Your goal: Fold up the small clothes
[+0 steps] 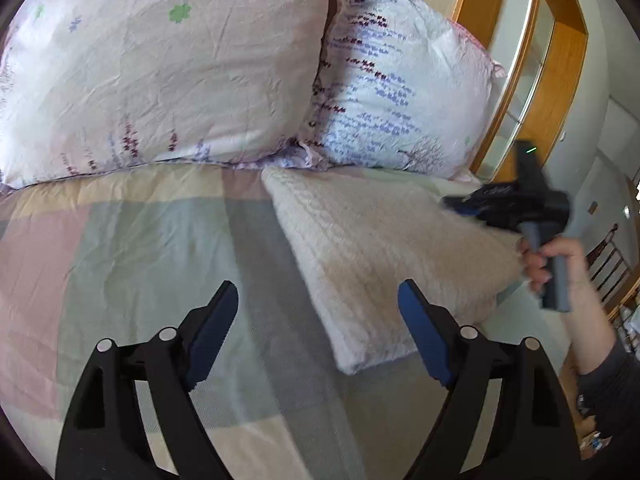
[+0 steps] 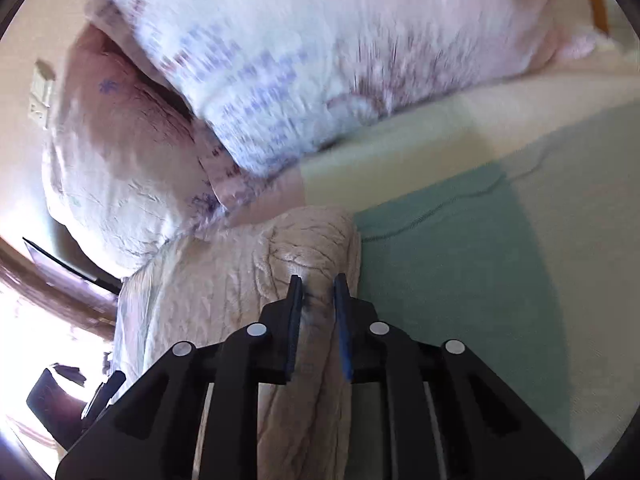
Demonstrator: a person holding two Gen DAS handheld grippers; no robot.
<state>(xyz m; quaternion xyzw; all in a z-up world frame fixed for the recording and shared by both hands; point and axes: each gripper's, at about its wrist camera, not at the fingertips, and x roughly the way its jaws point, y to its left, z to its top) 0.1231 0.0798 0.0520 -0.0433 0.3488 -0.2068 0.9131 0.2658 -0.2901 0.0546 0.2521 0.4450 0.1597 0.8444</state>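
Note:
A cream knitted garment [image 1: 384, 248] lies folded into a flat rectangle on the bed, right of centre in the left wrist view. My left gripper [image 1: 318, 320] is open and empty, hovering above the bed beside the garment's near corner. My right gripper [image 1: 472, 204] shows blurred at the garment's far right edge, held by a hand [image 1: 560, 264]. In the right wrist view my right gripper [image 2: 317, 280] is nearly shut, its jaws pinching the cream garment [image 2: 288, 248] at a folded edge.
Two floral pillows [image 1: 160, 68] [image 1: 400, 96] lean at the head of the bed. The bed cover [image 1: 132, 248] has pastel pink, green and yellow patches. A wooden frame with glass [image 1: 532, 60] stands at the right, past the bed's edge.

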